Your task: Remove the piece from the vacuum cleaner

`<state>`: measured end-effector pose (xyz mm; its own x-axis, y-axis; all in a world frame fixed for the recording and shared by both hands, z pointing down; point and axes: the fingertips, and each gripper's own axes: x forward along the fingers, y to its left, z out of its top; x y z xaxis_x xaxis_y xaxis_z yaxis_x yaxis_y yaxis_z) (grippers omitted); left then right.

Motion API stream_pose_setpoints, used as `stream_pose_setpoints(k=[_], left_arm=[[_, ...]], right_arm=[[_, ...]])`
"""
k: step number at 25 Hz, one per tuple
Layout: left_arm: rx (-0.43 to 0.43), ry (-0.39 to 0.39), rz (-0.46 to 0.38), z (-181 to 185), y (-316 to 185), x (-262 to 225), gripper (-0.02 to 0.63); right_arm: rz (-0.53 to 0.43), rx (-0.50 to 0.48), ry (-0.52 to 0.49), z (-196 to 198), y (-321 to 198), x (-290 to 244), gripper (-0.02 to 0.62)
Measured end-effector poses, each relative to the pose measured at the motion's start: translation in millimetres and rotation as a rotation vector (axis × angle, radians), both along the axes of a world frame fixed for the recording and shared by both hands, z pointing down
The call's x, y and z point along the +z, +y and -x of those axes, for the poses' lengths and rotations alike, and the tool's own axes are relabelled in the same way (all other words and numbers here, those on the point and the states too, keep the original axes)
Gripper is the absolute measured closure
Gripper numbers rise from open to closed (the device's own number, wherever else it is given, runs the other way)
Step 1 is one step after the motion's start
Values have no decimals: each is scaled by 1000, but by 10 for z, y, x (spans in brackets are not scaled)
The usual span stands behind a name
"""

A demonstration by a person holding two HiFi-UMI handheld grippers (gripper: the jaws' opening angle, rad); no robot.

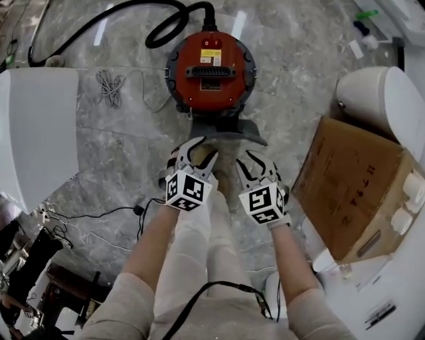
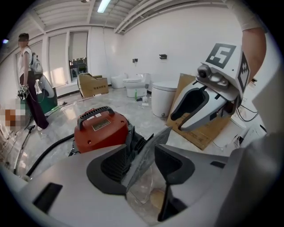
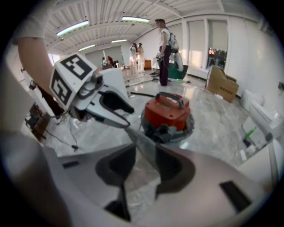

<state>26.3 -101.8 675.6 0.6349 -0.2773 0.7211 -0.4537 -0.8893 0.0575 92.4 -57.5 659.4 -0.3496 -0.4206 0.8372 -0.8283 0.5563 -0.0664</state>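
**Two Grippers Down by the Red Vacuum Cleaner**

A person holds two grippers low over the shiny stone floor (image 1: 299,60). The left gripper (image 1: 201,147) and the right gripper (image 1: 252,159) sit side by side, close together, and both point down and forward.

Just past the fingertips stands a round red vacuum cleaner (image 1: 210,70) with a black handle on top. A long black hose (image 1: 133,20) curls away from its far side.

The thing to take off is a flat grey piece (image 1: 229,129). It sticks out from the bottom of the vacuum cleaner, on the side nearest the fingers. I cannot tell if it is still joined on.

The left gripper's fingers (image 2: 111,165) are apart. The grey piece shows in the gap between them, close to one finger, with room on the other side. They are not squeezing it.

The right gripper's fingers (image 3: 175,166) are apart too. The same grey piece runs up through their gap, and there is room beside it here as well.

Off to the right of the right fingers leans a big brown cardboard box (image 1: 345,186). A white toilet (image 1: 378,99) sits just past the box. Far to the left of the left fingers, thin wires (image 1: 109,86) lie in a small heap on the floor.
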Motion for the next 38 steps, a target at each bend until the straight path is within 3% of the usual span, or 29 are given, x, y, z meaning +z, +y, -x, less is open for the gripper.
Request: stream_pose_setpoints(k=[3, 10, 14, 19, 29, 38], left_arm=[[30, -45, 8, 9, -41, 247, 377], [63, -135, -6, 86, -86, 657, 368], [173, -222, -76, 25, -49, 794, 368], [264, -267, -119, -120, 33, 920, 368], [285, -366, -214, -137, 21, 1118, 368], [241, -361, -217, -205, 15, 1176, 368]], right_arm=[[-10, -35, 65, -28, -58, 203, 446], [-18, -89, 168, -206, -210, 587, 422], [11, -171, 204, -241, -289, 777, 416], [57, -250, 204, -209, -312, 976, 413], [42, -370, 256, -142, -340, 1144, 413], [51, -414, 292, -82, -353, 1294, 416]])
